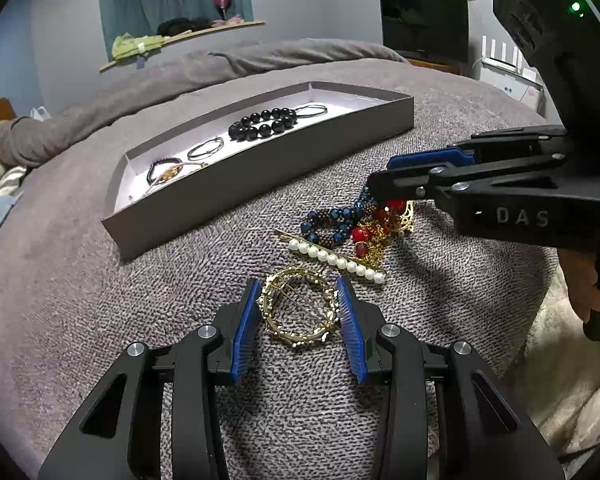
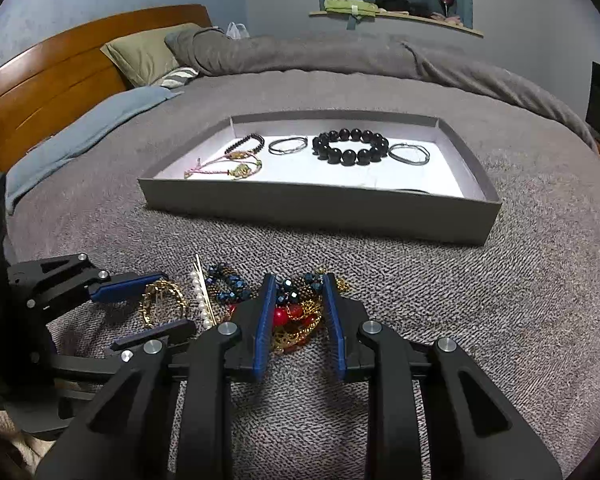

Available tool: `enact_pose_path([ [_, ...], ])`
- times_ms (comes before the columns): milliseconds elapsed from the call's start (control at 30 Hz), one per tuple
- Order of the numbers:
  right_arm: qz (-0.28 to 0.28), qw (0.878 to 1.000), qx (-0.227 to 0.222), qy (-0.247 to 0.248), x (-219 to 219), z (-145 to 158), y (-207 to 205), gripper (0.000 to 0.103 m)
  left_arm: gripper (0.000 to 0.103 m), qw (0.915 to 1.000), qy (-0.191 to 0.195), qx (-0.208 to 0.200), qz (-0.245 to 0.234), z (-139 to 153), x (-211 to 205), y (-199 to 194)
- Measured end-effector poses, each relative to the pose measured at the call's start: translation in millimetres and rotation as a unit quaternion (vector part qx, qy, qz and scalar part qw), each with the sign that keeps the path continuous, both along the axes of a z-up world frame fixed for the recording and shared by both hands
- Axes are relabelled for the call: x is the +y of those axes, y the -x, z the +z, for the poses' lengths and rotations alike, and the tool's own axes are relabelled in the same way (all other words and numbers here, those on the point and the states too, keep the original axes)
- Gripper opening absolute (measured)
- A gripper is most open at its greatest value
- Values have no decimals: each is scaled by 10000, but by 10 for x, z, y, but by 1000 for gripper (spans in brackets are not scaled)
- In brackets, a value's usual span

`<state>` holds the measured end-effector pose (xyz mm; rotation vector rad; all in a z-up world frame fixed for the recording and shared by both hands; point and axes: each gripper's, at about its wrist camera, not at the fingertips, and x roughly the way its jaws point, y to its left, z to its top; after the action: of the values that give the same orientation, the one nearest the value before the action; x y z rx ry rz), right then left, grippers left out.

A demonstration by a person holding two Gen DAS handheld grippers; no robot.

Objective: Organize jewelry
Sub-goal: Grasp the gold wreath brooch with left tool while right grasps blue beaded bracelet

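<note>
A grey tray on the bed holds a black bead bracelet, thin wire bangles and cord bracelets. Loose jewelry lies in front: a gold round hair clip, a pearl hair pin, a blue bead bracelet and a red-and-gold necklace. My left gripper is open, its pads on either side of the gold clip. My right gripper is open over the red-and-gold pile.
Grey knit blanket covers the bed. A rumpled duvet, pillows and a wooden headboard lie beyond the tray. A TV stands at the far right. A wall shelf holds clothes.
</note>
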<state>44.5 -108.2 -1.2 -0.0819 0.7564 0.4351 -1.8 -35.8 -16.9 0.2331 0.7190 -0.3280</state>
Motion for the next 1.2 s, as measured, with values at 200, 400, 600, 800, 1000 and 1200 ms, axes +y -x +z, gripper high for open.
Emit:
enact_pose_path([
  [200, -105, 9997, 214, -32, -14, -39, -84, 25, 41, 10000, -32, 14, -8, -8, -14, -6],
  [400, -56, 9998, 137, 108, 55, -32, -103, 15, 41, 10000, -57, 9, -13, -15, -24, -11],
  [600, -91, 9998, -45, 189, 24, -7, -60, 5, 41, 10000, -48, 13, -15, -15, -29, -12],
  [800, -199, 9992, -331, 135, -55, 138, -39, 0, 41, 10000, -14, 28, -31, -24, -10, -7],
  [1000, 315, 9993, -161, 77, 130, 104, 31, 2, 41, 10000, 62, 68, -24, -21, 26, -17],
  [1200, 737, 9962, -70, 459, 409, 18, 91, 21, 41, 9998, 163, 112, -11, -7, 66, -20],
])
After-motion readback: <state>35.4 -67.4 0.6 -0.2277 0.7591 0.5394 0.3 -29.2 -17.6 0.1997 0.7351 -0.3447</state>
